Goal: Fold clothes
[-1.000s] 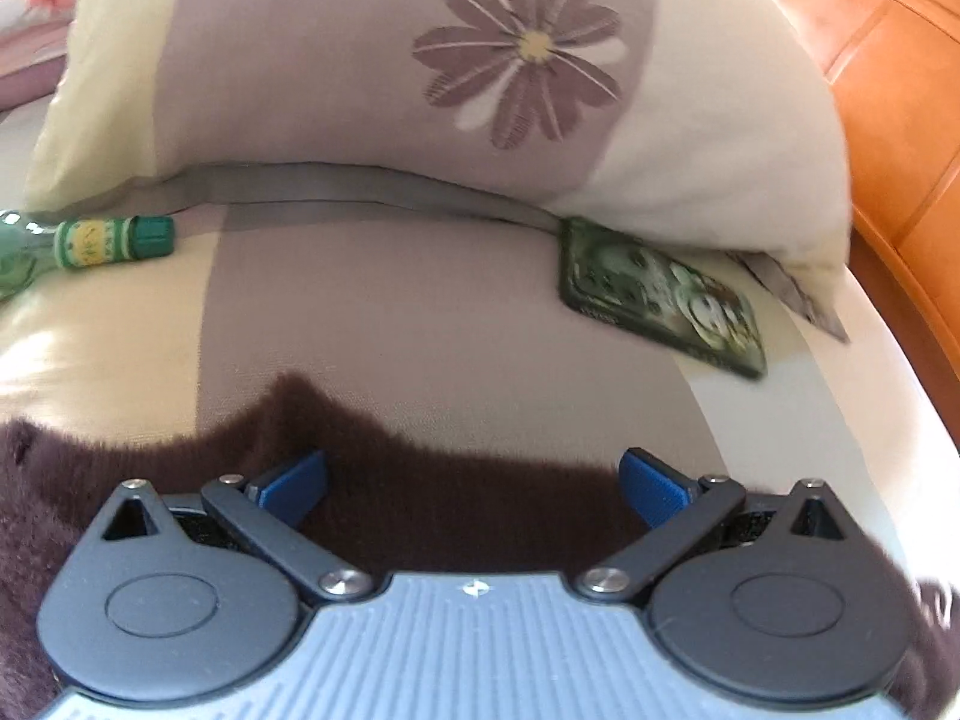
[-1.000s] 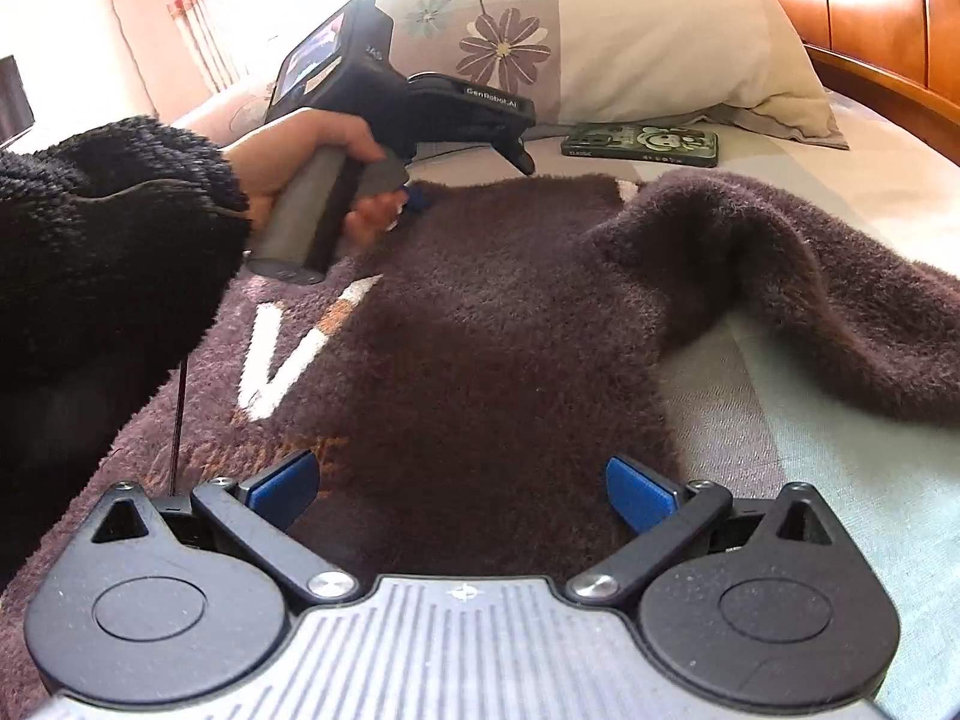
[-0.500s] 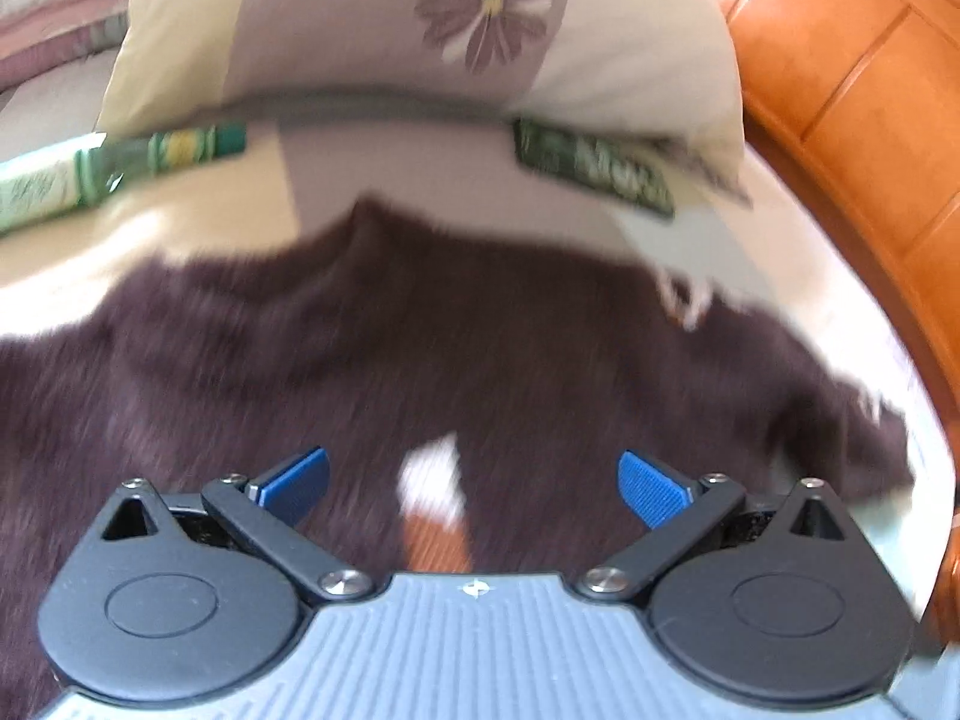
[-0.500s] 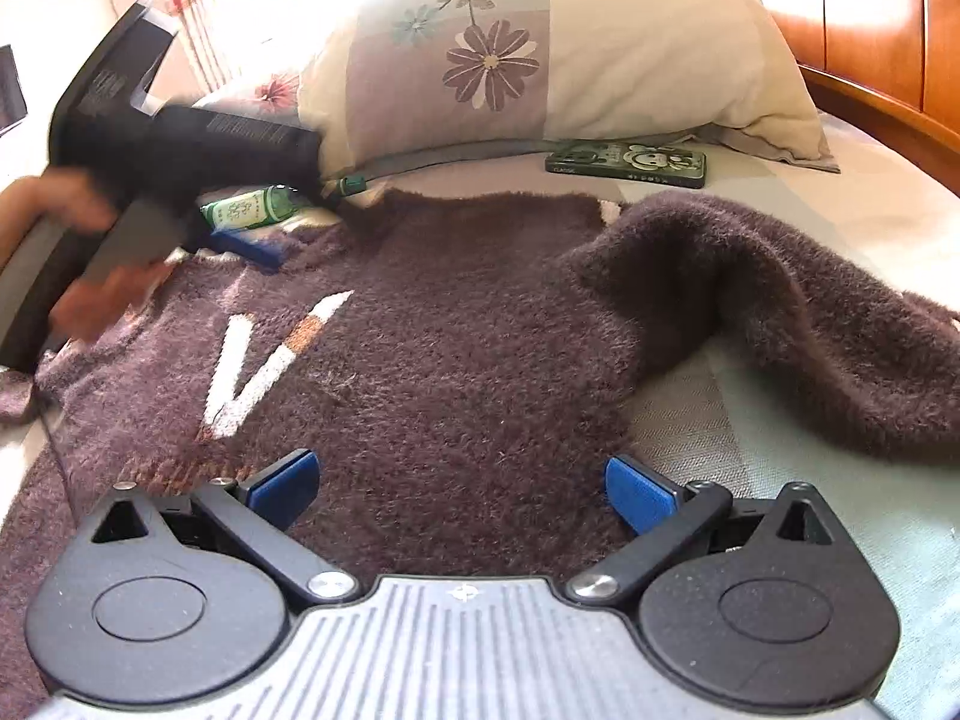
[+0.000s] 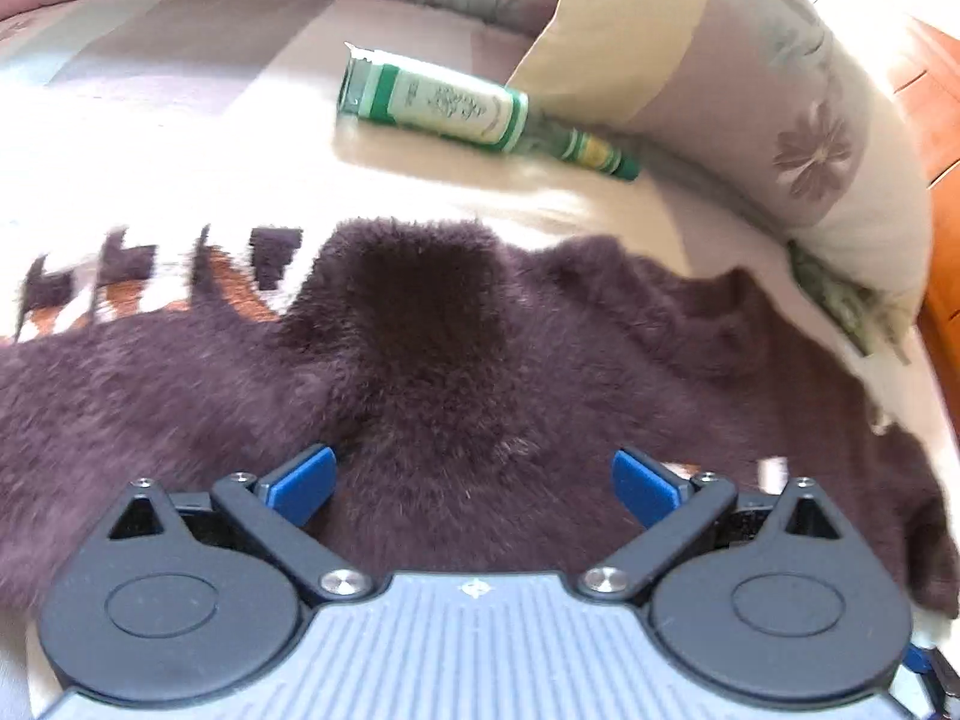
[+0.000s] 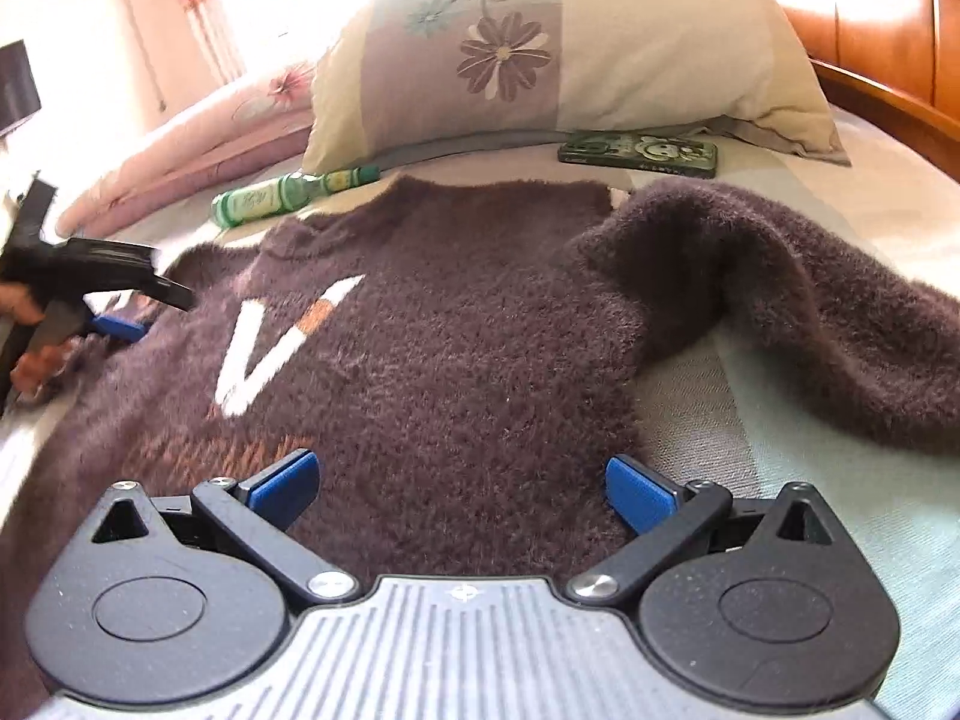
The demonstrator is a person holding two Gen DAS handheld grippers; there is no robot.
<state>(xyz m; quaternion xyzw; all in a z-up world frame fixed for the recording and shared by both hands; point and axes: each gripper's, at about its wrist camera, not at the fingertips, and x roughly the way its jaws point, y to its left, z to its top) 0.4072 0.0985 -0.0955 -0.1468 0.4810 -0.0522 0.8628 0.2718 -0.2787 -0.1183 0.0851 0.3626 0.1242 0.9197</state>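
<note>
A fuzzy dark brown sweater (image 6: 456,348) with a white V mark (image 6: 270,348) lies spread on the bed, collar toward the pillow. Its right sleeve (image 6: 798,312) is bunched and curves off to the right. My right gripper (image 6: 462,486) is open, low over the sweater's lower body with nothing between its pads. A hand holds my left gripper (image 6: 150,315) at the sweater's left edge. In the left wrist view the sweater (image 5: 432,372) fills the space under my open left gripper (image 5: 474,480), and a raised fold of it sits just ahead of the pads.
A green bottle (image 6: 288,198) lies on the sheet beside the floral pillow (image 6: 570,42). In front of the pillow lies a green-cased phone (image 6: 639,153). The wooden headboard (image 6: 888,60) runs along the right. A pink quilt (image 6: 210,138) is piled at back left.
My left gripper has swung from the collar near the pillow out to the sweater's left side, staying open. The right gripper has hardly moved.
</note>
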